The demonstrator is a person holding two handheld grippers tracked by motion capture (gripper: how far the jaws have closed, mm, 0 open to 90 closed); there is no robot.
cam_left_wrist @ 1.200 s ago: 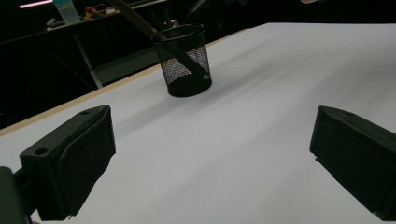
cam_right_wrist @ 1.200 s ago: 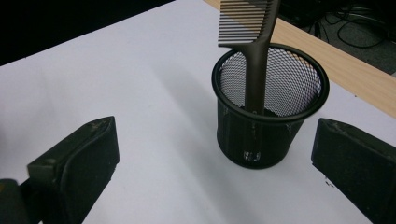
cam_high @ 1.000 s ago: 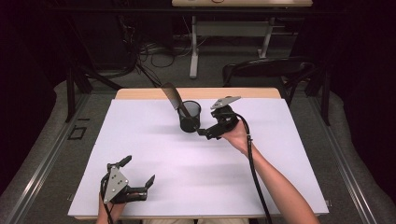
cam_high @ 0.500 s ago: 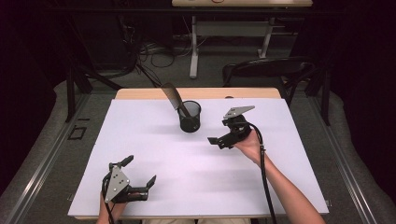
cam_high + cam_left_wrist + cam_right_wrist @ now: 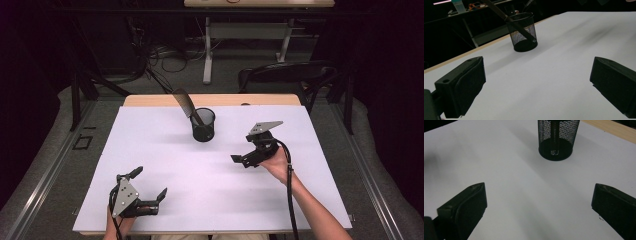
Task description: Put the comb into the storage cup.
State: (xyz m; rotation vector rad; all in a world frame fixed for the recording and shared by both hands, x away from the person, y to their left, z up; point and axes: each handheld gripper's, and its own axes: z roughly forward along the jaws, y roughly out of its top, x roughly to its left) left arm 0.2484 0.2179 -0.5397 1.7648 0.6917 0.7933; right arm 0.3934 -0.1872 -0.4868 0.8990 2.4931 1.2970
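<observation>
A black mesh cup [image 5: 203, 125] stands at the back middle of the white table cover [image 5: 165, 150]. A dark flat comb-like tool [image 5: 184, 102] leans out of it to the left. My right gripper [image 5: 244, 152] hovers open to the right of the cup and nearer the person, with nothing between its jaws. My left gripper [image 5: 150, 182] rests open and empty at the front left. The left gripper view has the cup [image 5: 522, 35] and the leaning tool [image 5: 497, 10] far beyond the spread jaws. In the right gripper view the cup [image 5: 556, 140] stands ahead, apart from the jaws.
A strip of wooden tabletop [image 5: 150, 100] shows behind the white cover. A black chair [image 5: 285, 75] stands past the far right corner, with table legs and cables on the floor behind it. Dark rails run along both sides.
My right gripper has drawn back from the cup, moving right and toward the person, still open. The left gripper and the cup have stayed put.
</observation>
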